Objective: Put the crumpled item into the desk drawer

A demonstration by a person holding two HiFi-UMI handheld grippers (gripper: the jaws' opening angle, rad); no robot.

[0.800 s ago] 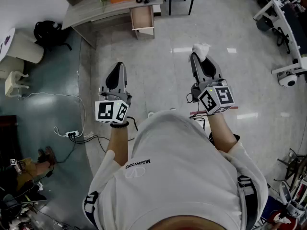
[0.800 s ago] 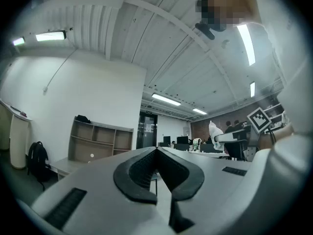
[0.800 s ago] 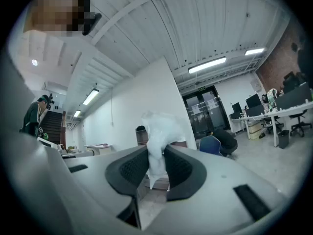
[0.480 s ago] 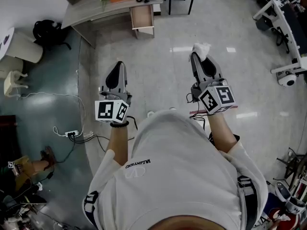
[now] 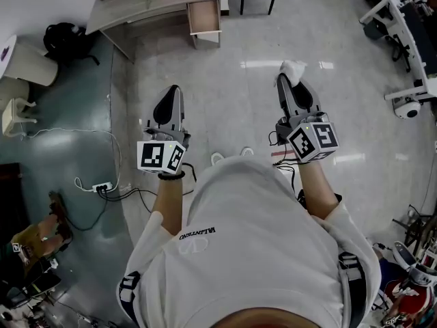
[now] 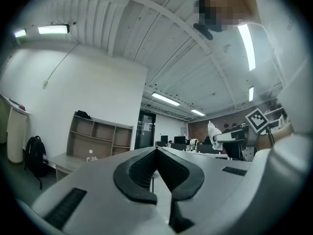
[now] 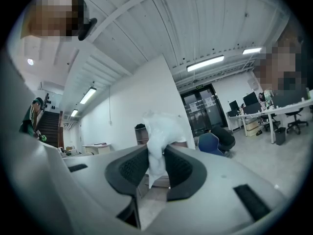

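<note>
Right gripper (image 5: 285, 80) pinches the white wad (image 5: 292, 67) over the glossy floor (image 5: 232, 91). Left gripper (image 5: 171, 93) is closed and empty. The desk (image 5: 130, 11), its drawer (image 5: 204, 17) open, stands well ahead.

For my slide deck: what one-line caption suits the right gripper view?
A crumpled white item pinched in the right gripper, office beyond.

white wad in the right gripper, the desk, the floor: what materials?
White wad: likely tissue or thin paper, matte, soft creases, pinched by the right hand-held gripper. Desk: looks like grey laminate board, flat and dull. Floor: pale polished tile or stone, glossy; it mirrors ceiling lights.
</note>
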